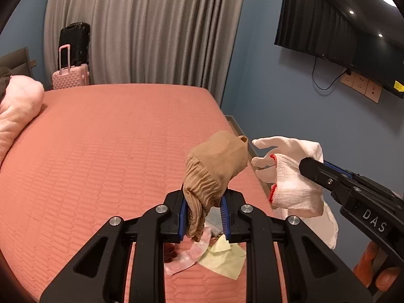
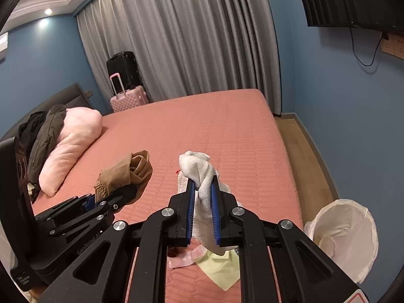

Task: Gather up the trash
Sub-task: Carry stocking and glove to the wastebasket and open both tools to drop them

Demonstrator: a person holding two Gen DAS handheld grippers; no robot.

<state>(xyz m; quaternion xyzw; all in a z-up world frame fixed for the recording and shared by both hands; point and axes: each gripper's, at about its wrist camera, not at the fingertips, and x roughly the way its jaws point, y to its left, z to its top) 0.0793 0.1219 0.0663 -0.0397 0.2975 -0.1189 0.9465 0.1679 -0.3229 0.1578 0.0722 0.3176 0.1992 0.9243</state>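
Note:
My left gripper (image 1: 203, 199) is shut on a bunched tan stocking (image 1: 214, 166), held up above the pink bed (image 1: 113, 139). In the right wrist view that stocking (image 2: 126, 171) and the left gripper (image 2: 99, 198) appear at the left. My right gripper (image 2: 203, 189) is shut on a white knit glove with a red cuff (image 2: 199, 171). The same glove (image 1: 285, 169) hangs from the right gripper (image 1: 306, 165) at the right of the left wrist view. Below both, on the bed, lie a yellow-green paper (image 1: 224, 257), a pink-and-white wrapper (image 1: 186, 255) and a small dark red item (image 1: 169, 251).
A bin lined with a white bag (image 2: 346, 234) stands on the wood floor right of the bed. A pink pillow (image 2: 70, 144) and dark clothes (image 2: 40, 131) lie at the headboard. Two suitcases (image 2: 126, 88) stand by the grey curtain. A TV (image 1: 341, 32) hangs on the blue wall.

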